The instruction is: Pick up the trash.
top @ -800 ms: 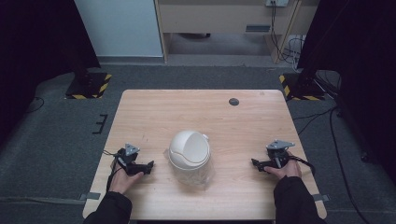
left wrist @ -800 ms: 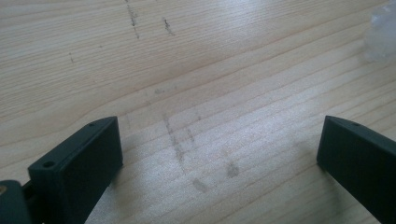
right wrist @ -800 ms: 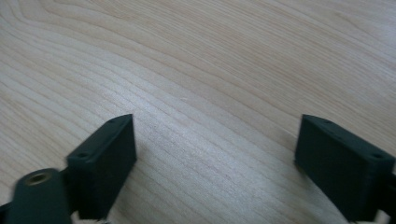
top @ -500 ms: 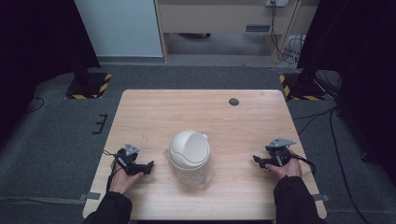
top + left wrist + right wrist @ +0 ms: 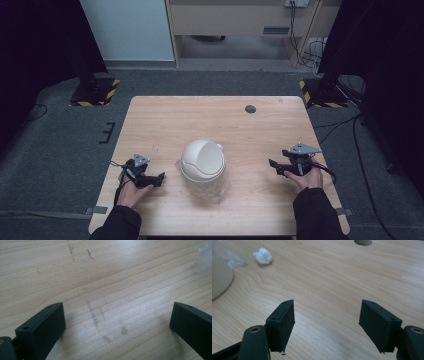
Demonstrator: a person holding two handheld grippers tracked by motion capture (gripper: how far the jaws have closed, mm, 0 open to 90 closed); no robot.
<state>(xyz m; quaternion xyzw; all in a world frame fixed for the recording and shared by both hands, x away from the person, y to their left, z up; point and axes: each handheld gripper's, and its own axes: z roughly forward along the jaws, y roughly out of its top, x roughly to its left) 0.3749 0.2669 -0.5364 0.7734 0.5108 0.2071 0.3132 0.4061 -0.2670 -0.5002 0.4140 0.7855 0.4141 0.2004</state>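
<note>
Little has changed in the last moment, as far as I can see from here. On the left, the left gripper (image 5: 159, 178) sits at the same spot on the counter (image 5: 165, 117), low over the wood and pointing toward the middle. Its jaws stand wide apart with nothing but bare, scuffed wood grain between them.

In the middle sits the cream domed bin (image 5: 202, 161) with its swing lid, standing on a bit of clear crinkled plastic (image 5: 220, 187), well apart from both grippers and apparently untouched. The right gripper view also shows a small crumpled white wad (image 5: 262, 255) on the counter just past the bin's edge, beside a scrap of clear wrap.

On the right, the right gripper (image 5: 274, 166) has drifted only slightly, a touch outward and up from the wood, aimed at the bin. Its jaws are spread wide and hold nothing.

My reading is that the work has not really begun: both hands are poised on either side of the bin, and the next step looks like an approach toward the bin or the wad.
</note>
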